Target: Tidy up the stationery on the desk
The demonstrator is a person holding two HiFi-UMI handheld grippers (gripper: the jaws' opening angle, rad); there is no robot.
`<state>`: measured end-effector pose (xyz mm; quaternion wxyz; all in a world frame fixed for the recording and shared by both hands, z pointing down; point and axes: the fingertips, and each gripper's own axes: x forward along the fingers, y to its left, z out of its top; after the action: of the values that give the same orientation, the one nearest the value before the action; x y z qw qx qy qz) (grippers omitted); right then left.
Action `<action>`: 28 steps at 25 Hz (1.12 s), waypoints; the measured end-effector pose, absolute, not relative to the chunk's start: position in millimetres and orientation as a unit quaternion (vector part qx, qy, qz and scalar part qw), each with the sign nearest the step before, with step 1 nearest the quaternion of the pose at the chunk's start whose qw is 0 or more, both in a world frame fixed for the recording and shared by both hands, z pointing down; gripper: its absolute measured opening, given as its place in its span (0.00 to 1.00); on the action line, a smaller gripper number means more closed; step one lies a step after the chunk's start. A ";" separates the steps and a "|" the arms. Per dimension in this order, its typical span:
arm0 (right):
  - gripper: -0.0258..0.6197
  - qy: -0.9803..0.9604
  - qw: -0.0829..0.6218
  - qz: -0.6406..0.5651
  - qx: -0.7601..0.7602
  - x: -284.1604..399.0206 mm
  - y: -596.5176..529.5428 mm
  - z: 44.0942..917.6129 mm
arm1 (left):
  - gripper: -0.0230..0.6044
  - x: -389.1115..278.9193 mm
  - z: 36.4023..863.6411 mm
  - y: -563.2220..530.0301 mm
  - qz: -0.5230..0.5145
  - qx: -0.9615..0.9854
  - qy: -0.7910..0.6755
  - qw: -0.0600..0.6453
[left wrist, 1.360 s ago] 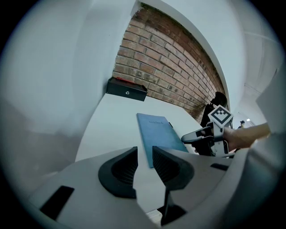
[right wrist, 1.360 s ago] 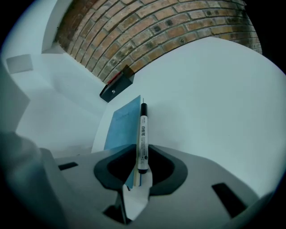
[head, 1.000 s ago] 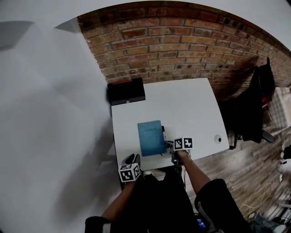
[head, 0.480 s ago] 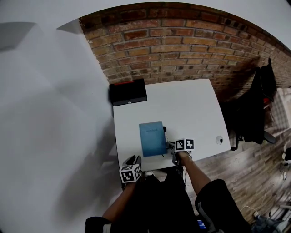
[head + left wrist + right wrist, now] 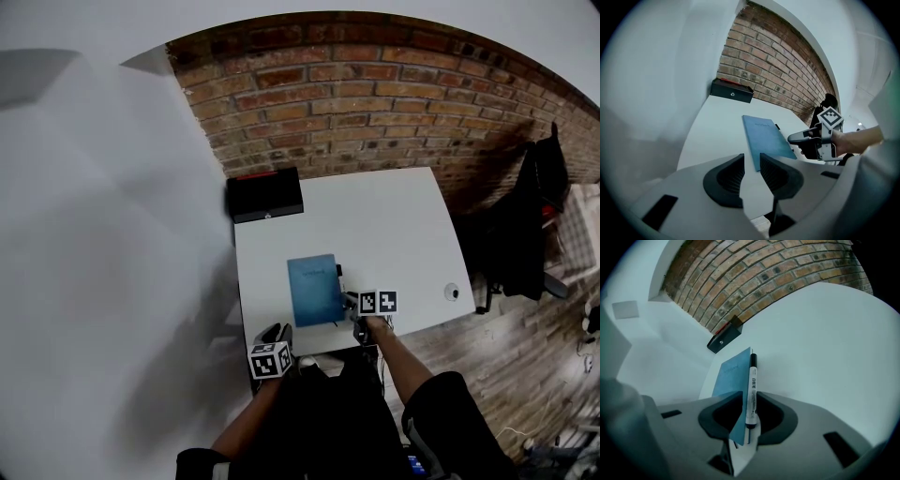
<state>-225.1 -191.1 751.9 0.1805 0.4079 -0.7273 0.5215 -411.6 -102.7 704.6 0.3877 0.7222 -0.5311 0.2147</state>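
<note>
head view: the main hazard is judged to be a double catch. the right gripper [image 5: 354, 302] is set at the near end of the pen [image 5: 338, 274], which lies on the white desk [image 5: 394, 225] just beside the right edge of the blue notebook [image 5: 314, 291]. if the jaws are closed there, the notebook could be nipped with the pen and dragged or lifted by its corner. the left gripper [image 5: 275, 336] is held at the desk's near edge, apart from both items. a black box [image 5: 265, 195] stands at the far left corner, well apart; whether it is the intended place for the pen cannot be told.

left gripper view: the jaws are seen a narrow slit apart with nothing between them, so no support is given to the notebook should it be pulled. the notebook is seen flat, closed and thin, with the right gripper at its near right corner.

right gripper view: the jaws are seen slightly apart, straddling the pen's near end, and the notebook's corner is seen inside the same gap on the left; no firm clamp is evident. a hold so close to one end is judged likely to let the pen droop or swing. the pen is seen as a slim white barrel with a black cap at its far end, smooth and round, hence liable to roll or slip.
</note>
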 end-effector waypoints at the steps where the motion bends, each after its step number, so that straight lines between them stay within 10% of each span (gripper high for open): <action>1: 0.17 -0.727 0.180 0.520 0.410 -224.1 -191.7 752.0 | 0.22 -411.8 704.6 -102.9 0.214 0.722 -0.531 0.388; 28: 0.08 -0.760 0.177 0.407 0.474 -203.9 -148.3 689.6 | 0.22 -371.7 678.5 -98.4 0.191 0.761 -0.522 0.336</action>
<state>-203.9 -148.3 689.6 0.1770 0.4743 -0.7605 0.4067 -371.7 -98.4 678.5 0.3359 0.7606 -0.5217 0.1908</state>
